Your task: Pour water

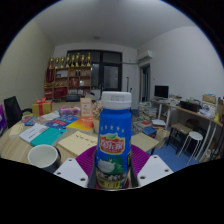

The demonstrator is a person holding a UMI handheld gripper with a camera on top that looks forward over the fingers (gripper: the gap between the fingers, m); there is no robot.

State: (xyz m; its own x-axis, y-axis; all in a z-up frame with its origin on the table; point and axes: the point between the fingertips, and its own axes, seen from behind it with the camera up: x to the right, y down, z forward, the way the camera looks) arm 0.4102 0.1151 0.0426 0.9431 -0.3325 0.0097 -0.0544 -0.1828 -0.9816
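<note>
A blue-capped bottle (114,140) is seen upright between the gripper (113,172) fingers, whose pink pads are pressed against its sides. Just to its left, a white cup (43,157) is set on the cluttered table (72,146). Beyond, shelves (71,78) are lined along the far wall

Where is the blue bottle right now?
In the gripper view, the blue bottle stands upright between the gripper fingers, which press on its sides. The white cup sits just to its left on the table.
</note>
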